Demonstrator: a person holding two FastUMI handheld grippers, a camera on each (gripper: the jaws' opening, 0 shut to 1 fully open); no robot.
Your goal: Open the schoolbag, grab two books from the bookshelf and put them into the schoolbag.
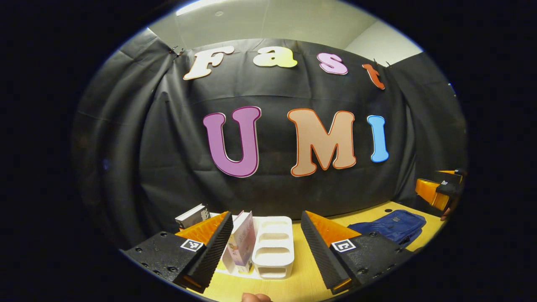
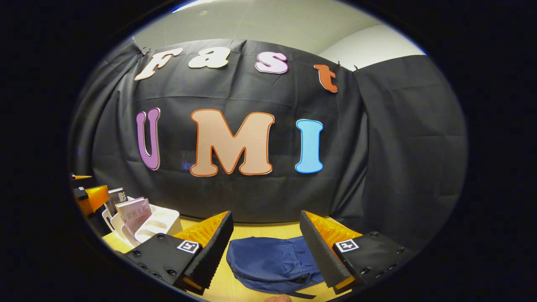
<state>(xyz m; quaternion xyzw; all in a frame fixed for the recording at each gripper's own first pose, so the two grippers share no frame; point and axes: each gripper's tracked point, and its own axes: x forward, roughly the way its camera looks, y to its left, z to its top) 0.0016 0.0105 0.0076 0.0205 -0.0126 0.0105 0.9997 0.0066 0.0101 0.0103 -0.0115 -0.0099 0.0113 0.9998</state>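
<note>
A blue schoolbag lies flat on the wooden table, straight ahead of my right gripper, which hovers open above its near side with nothing held. The same schoolbag shows at the right in the left gripper view. A white slotted bookshelf stands on the table ahead of my left gripper, which is open and empty. A pink book leans upright in the bookshelf's left slot. A second book with a white cover stands behind my left finger. In the right gripper view the bookshelf and pink book sit at far left.
The yellow wooden table carries everything. Black cloth walls close the booth behind and to the right. The other gripper with a hand shows at the right edge of the left gripper view, and at the left edge of the right gripper view.
</note>
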